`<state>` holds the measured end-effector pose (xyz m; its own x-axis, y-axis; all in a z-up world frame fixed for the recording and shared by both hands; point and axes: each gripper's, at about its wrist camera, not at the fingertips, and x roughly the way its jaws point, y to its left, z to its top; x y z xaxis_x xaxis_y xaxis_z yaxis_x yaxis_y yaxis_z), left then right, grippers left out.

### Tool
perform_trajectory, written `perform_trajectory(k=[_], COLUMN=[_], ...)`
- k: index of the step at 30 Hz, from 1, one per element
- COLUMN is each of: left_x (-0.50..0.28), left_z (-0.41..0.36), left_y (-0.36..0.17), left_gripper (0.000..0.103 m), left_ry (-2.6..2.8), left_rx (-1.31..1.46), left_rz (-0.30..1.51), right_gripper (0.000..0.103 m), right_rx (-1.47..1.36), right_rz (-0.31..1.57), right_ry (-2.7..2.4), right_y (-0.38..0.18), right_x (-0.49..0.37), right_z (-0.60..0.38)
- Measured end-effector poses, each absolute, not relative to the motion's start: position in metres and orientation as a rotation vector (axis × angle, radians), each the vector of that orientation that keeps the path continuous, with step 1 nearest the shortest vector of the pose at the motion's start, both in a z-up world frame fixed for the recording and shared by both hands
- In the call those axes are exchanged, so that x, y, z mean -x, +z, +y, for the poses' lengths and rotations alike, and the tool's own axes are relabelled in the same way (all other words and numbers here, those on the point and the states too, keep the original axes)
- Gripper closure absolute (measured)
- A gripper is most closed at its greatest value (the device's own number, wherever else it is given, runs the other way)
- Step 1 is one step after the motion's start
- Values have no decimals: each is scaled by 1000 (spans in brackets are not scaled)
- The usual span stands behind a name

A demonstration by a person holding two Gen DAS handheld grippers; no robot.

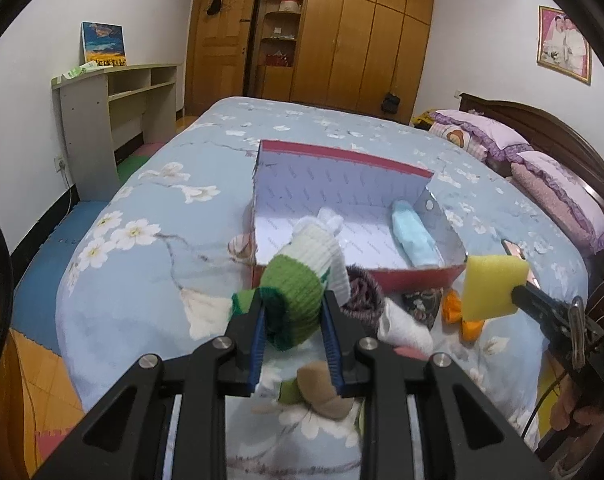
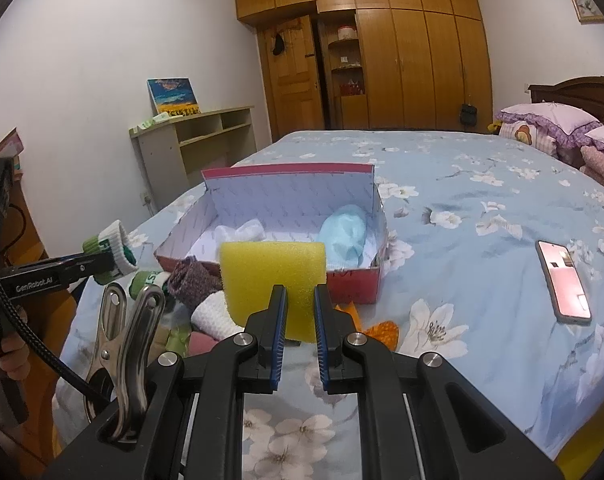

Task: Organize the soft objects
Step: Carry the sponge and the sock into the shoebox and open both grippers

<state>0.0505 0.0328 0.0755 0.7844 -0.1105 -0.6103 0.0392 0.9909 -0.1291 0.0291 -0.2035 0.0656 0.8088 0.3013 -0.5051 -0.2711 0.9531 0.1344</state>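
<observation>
Left hand-held gripper (image 1: 293,312): pinching a rolled green-and-white sock (image 1: 302,280), raised clear of the bed, just short of the box's near wall; presumably lifted for carrying over the rim.
Right hand-held gripper (image 2: 300,308): pressed hard into the lower edge of a yellow sponge (image 2: 273,276), squeezing the foam thin; held upright in front of the box, likely waiting its turn.
Box (image 2: 354,280): red outside, white-lined, open-topped, on the bed; already holding a pale blue cloth roll (image 2: 344,234) at the right end and a white sock (image 2: 241,232) nearer the left.
Loose pile: dark knit roll (image 2: 189,280), white sock roll (image 2: 213,314) and an orange scrap (image 2: 382,330), on the bed (image 2: 482,184) just in front of the box; judged still to sort.
Left view only: tan and green soft pieces (image 1: 322,396) below the fingers.
Right view only: phone (image 2: 564,282) lying well right of the box; metal clip (image 2: 119,344) on the gripper body; full face of the sponge.
</observation>
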Motion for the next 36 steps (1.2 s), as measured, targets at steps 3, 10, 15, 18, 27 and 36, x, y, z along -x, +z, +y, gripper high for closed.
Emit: perform_trajectory(k=[3, 10, 15, 18, 27, 36], left_x=[-59, -84, -104, -115, -144, -160], left_z=[29, 20, 17, 15, 13, 9], left_y=[79, 85, 81, 76, 58, 41], left_gripper=[76, 76, 76, 76, 76, 76], left_ry=[-83, -95, -96, -98, -85, -85], left_rx=[99, 83, 73, 62, 49, 22], left_rz=[656, 645, 662, 673, 713, 754], right_gripper=[89, 89, 89, 89, 89, 89], right_rx=[-51, -44, -41, -45, -84, -95], right_rz=[544, 530, 530, 533, 572, 624], right_ry=[305, 308, 313, 318, 353, 388], right_y=[69, 77, 79, 79, 67, 51], right_x=[-35, -56, -73, -83, -113, -138], right_z=[-203, -200, -195, -192, -177, -160])
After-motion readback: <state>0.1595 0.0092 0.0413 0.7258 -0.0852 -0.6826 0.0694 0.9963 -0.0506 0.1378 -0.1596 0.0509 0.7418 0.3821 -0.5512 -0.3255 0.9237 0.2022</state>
